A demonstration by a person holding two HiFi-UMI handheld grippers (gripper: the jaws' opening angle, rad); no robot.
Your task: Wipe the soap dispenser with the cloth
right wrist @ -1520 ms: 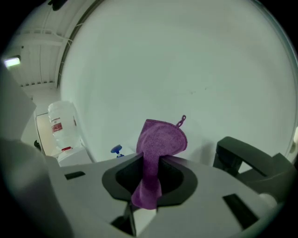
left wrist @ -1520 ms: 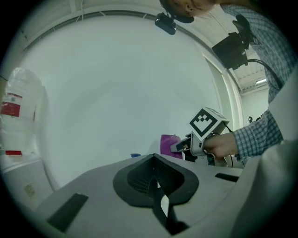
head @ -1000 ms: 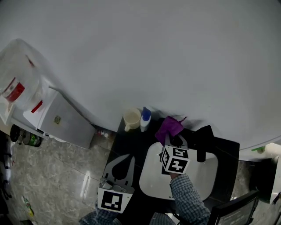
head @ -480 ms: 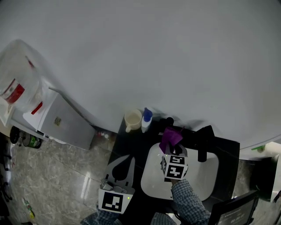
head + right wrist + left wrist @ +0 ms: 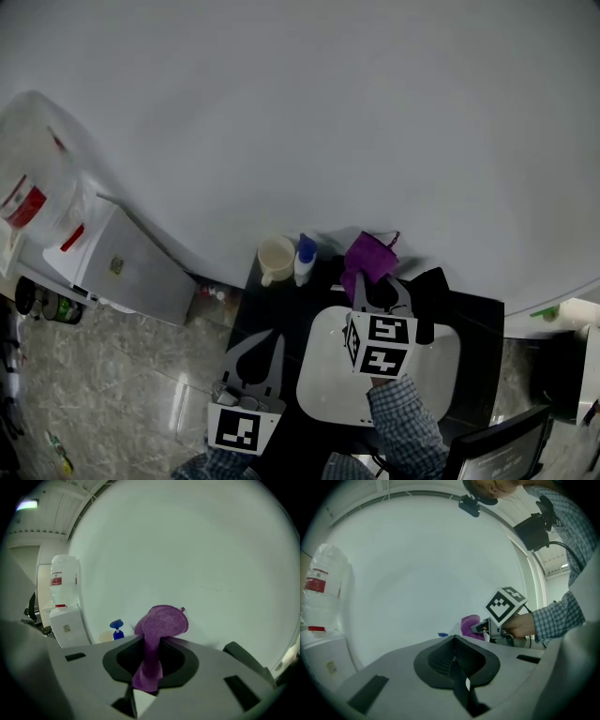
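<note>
Right gripper has pushed back toward the wall, jaws pinching the purple cloth, near but not touching the soap dispenser at the counter's back-left edge, so likely no wiping contact; left gripper is pressed together, empty.

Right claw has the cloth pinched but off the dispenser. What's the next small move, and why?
Probably shift the right claw leftward until the cloth meets the soap dispenser. The cloth is pinched in its jaws, but the dispenser stands apart to its left, beside the cup.
</note>
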